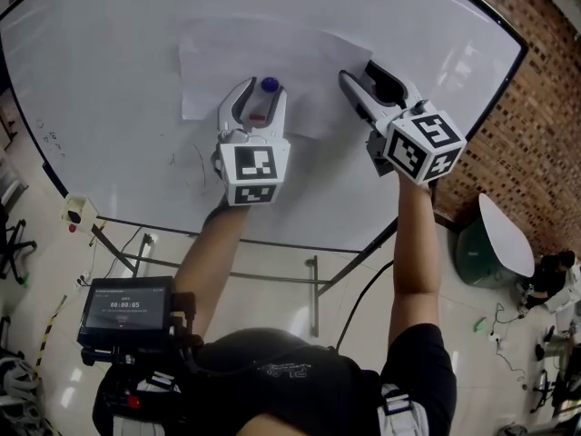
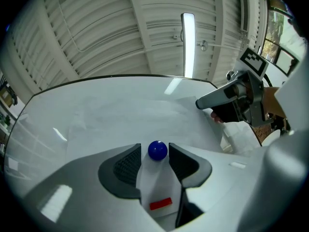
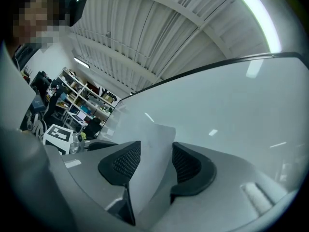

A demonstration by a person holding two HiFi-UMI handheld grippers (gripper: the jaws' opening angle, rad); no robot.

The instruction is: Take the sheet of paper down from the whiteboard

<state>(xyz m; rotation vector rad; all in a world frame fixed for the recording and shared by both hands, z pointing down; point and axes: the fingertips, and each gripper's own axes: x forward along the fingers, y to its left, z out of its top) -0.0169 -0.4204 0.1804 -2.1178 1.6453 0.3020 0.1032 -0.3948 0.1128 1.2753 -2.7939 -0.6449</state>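
Hanging on the whiteboard [image 1: 91, 44], the sheet of paper [image 1: 218, 62] is pinned by a blue magnet [image 1: 270, 85]. My left tool [image 1: 261, 91] straddles that magnet, spread. My right tool [image 3: 156, 145], also spread, brackets the sheet's loose corner. Next, I reckon: pinch both, then pull the magnet off.

On your right stands a brick wall [image 1: 536, 80], a green bin [image 1: 474, 260] at its foot; a screen [image 1: 125, 305] sits lower left.
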